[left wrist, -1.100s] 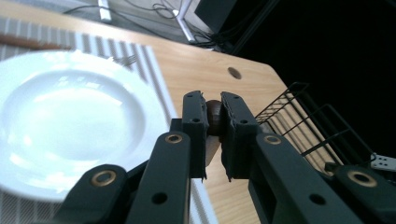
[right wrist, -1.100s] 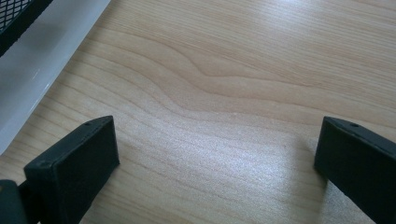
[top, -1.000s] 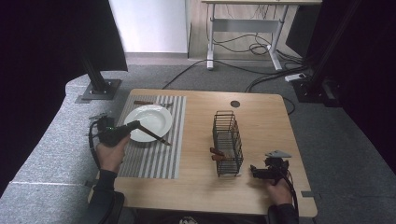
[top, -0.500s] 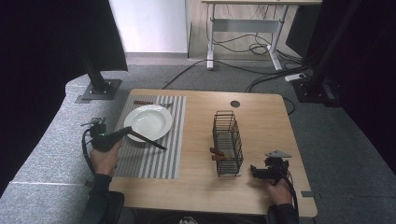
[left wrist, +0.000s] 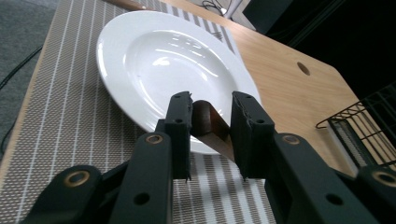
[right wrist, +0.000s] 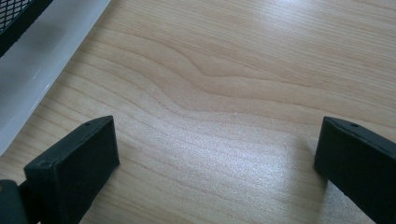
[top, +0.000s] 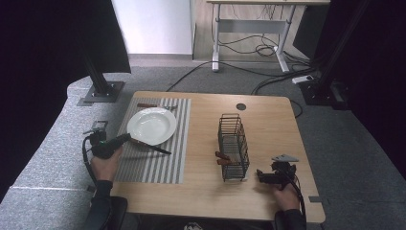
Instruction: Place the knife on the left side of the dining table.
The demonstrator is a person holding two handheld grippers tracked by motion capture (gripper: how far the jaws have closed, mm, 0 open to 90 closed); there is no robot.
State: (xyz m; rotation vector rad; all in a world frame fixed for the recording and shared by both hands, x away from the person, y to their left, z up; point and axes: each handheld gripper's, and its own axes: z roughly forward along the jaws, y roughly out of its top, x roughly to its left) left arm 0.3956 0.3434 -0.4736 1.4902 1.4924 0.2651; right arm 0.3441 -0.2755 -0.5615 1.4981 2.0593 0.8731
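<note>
A knife [top: 154, 148] with a brown wooden handle [left wrist: 211, 127] lies on the striped placemat [top: 148, 165], along the near edge of the white plate [top: 151, 125]. My left gripper [top: 127, 138] sits low at the mat's left side. Its jaws have just been opening, and the handle's end is still between them with the pads [left wrist: 180, 121] eased off it. The plate [left wrist: 154, 60] rises just beyond the jaws. My right gripper [top: 259, 175] rests on the bare wood near the table's front right, jaws wide open [right wrist: 215, 140] with nothing between them.
A black wire basket [top: 233, 143] stands mid-table, left of the right gripper, with wooden-handled cutlery [top: 222, 158] poking out. Its white base [right wrist: 42, 60] shows beside the right jaws. Another wooden-handled utensil [top: 151, 105] lies at the mat's far edge. A round hole [top: 241, 106] marks the table's back.
My left hand has come down, leftward and toward the near edge, bringing the knife from across the plate onto the mat. The right gripper has kept still.
</note>
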